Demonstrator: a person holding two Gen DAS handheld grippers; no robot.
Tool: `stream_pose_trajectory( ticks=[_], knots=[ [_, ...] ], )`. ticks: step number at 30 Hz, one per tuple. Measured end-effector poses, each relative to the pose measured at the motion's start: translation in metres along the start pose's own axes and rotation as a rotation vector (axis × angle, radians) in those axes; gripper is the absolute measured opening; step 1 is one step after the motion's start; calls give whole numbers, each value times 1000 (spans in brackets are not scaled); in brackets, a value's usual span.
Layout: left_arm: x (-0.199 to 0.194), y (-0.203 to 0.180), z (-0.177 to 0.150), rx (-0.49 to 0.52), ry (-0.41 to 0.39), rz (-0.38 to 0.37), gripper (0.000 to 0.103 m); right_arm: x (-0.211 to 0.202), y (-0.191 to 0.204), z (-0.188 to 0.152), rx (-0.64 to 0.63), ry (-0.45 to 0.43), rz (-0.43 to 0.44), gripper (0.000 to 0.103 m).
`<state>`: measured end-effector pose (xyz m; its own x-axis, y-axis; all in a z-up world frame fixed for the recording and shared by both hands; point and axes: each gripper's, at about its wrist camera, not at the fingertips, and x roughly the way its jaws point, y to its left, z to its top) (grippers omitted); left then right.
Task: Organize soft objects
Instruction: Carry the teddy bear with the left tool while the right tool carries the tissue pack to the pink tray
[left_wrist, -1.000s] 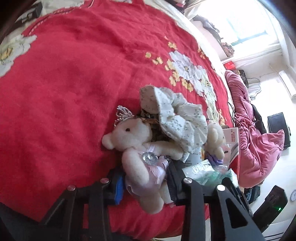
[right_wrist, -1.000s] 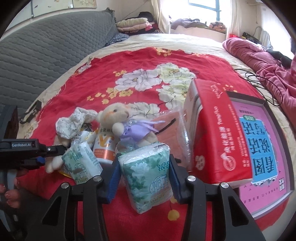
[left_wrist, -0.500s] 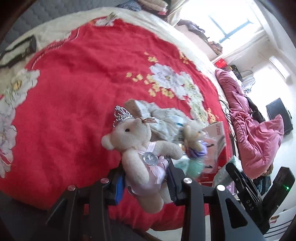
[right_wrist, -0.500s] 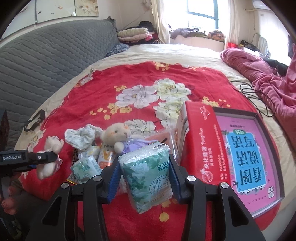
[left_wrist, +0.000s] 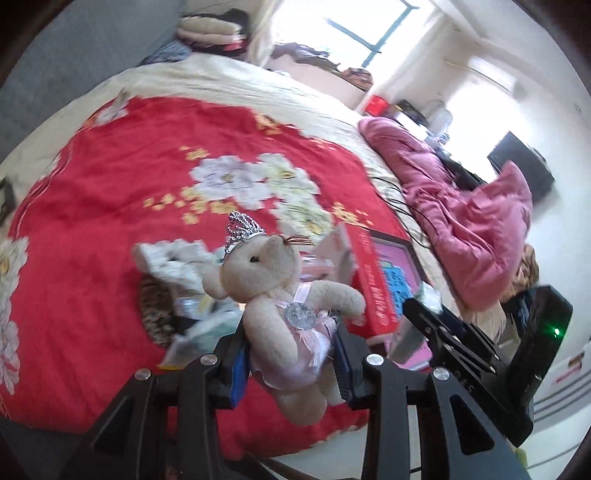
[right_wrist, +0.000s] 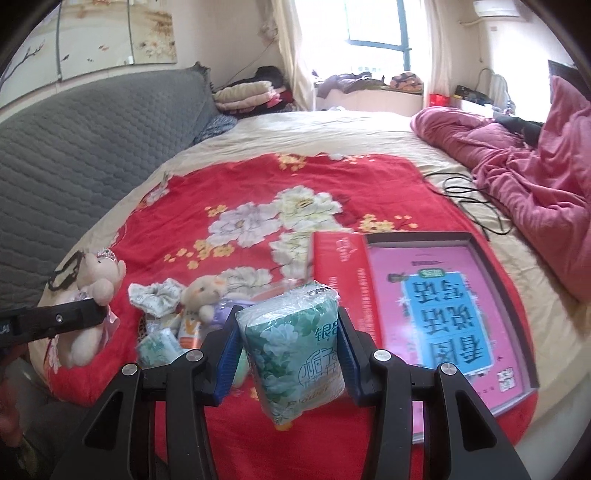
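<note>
- The left tongs (left_wrist: 291, 363) fill the bottom centre of the left wrist view, tilted down toward the bed, their blue pads clamped on the waist of a cream teddy bear (left_wrist: 284, 314).
- That bear wears a silver tiara and a pale pink dress and hangs clear of the bedding; in the right wrist view it shows at the far left edge.
- The right tongs (right_wrist: 290, 356) sit at the bottom centre of their own view, also angled downward, gripping a green flowered tissue pack (right_wrist: 295, 347) held upright and lifted off the bed.
- Behind the pack, left of centre, a small heap lies on the bed: a second bear in purple (right_wrist: 208, 299), a patterned scrunchie (right_wrist: 157, 297), and another small tissue pack (right_wrist: 159, 347).
- A red box (right_wrist: 341, 280) with a pink and blue printed face lies at the right of centre.
- A red blanket (right_wrist: 236, 192) with white flowers covers the bed.
- A grey padded headboard (right_wrist: 81, 140) fills the upper left; a rumpled pink quilt (right_wrist: 532, 173) lies at the upper right.
- A bright window (right_wrist: 373, 22) stands at the top centre.
</note>
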<state>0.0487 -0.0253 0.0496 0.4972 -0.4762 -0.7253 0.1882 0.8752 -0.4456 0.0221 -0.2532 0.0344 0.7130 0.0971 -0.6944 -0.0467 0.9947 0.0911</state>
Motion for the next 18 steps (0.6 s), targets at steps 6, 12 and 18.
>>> stream_pose_trajectory(
  ticks=[6, 12, 18],
  knots=[
    [15, -55, -5, 90, 18, -68, 39, -15, -41, -4, 49, -11, -44, 49],
    [43, -102, -16, 163, 60, -124, 39, -24, -91, -15, 119, -11, -109, 48],
    [88, -141, -25, 201, 124, -160, 39, -25, -146, -25, 185, -4, -165, 48]
  ],
)
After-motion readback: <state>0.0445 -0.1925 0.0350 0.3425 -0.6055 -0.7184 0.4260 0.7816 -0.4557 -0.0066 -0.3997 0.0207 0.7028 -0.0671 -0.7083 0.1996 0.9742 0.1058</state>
